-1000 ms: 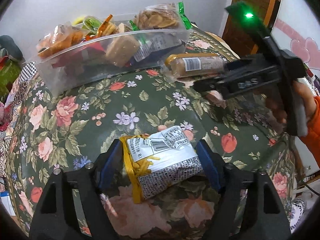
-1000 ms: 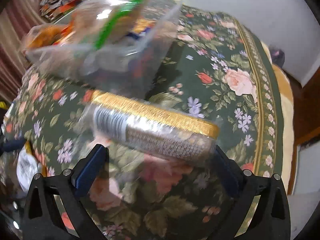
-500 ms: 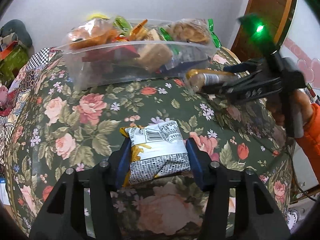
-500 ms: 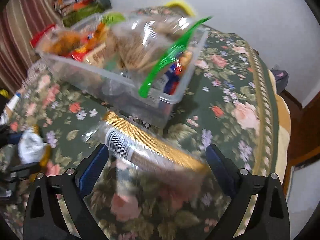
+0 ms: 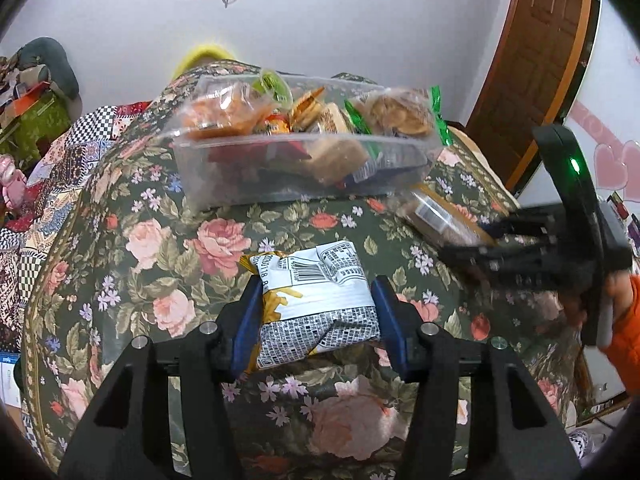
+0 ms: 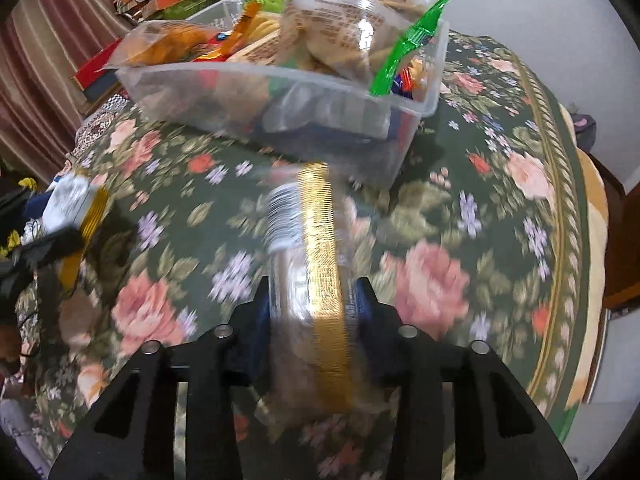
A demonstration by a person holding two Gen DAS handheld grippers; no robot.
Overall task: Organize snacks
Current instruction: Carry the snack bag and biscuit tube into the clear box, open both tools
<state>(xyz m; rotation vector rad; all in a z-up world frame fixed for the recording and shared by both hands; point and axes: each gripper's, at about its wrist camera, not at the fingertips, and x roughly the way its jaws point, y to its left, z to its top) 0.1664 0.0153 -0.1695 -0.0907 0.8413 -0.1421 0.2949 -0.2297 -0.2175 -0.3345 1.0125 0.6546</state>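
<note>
Since 0.5 s ago: your right gripper point(image 6: 314, 300) has swung the gold-strip packet point(image 6: 316, 280) from lying crosswise to pointing lengthwise away from the cam; your left gripper point(image 5: 314, 312) has kept its clamp on the chip bag, bin now farther up-frame.

Inventory, now:
- Left gripper: pads narrow, pinching both sides of the white/grey chip bag point(image 5: 316, 308), lower centre of the left view. Barcode end faces away, yellow edge at bag's left. Whether bag is lifted or resting on cloth: can't tell.
- Right gripper: closed on the gold-strip packet, lower centre of the right view, blurred. In the left view the same packet point(image 5: 440, 220) shows mid-right, just beside the bin's lower-right corner, w/ the right gripper point(image 5: 472, 248) behind it.
- Clear plastic bin point(image 5: 280, 184): upper centre in both views, on the floral tablecloth point(image 5: 160, 248). Heaped w/ snacks: cookie bag w/ green seal point(image 6: 360, 32) on top at the right, orange snack bag point(image 5: 216, 116) on the left.
- Chip bag also visible at mid-left edge of the right view point(image 6: 72, 200).
- Wooden door point(image 5: 536, 64): upper right, left view.
</note>
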